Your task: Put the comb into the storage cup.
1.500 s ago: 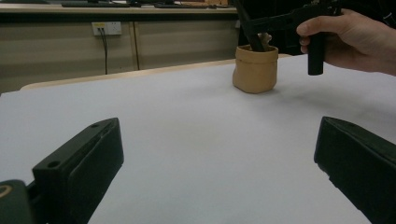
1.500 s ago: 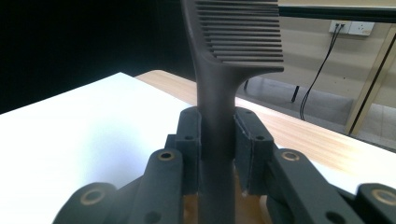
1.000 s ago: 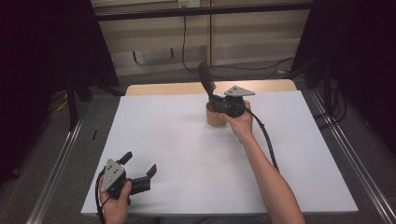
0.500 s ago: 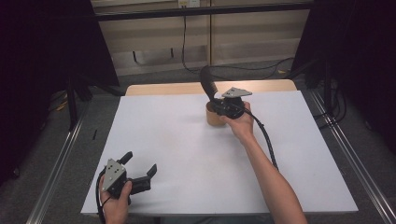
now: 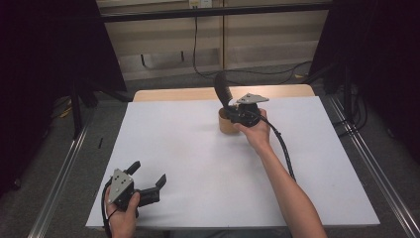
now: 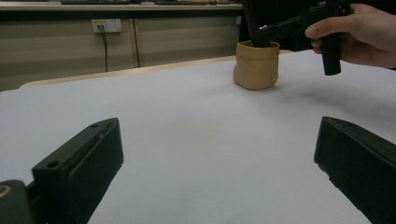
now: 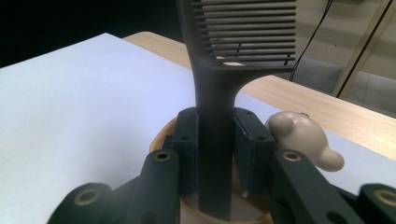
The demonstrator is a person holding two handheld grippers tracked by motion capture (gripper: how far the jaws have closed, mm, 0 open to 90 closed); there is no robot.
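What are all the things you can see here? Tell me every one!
comb: 1, black, handle standing in the cup, clamped by the right gripper
cup: 1, tan, far middle of the board
small figure: 1, beige, beside the cup; what it is, unclear
board: 1, white, on the wooden table
left gripper: 1, black, near left corner, jaws open, holding nothing
right gripper: 1, black, over the cup, jaws shut on the comb

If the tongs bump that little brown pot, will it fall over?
Probably it would wobble. The brown pot looks like soft rolled paper, so likely light. The tall black comb stands in it, gripped by the right tongs, which may make it top-heavy. Its base looks fairly wide, which should help.
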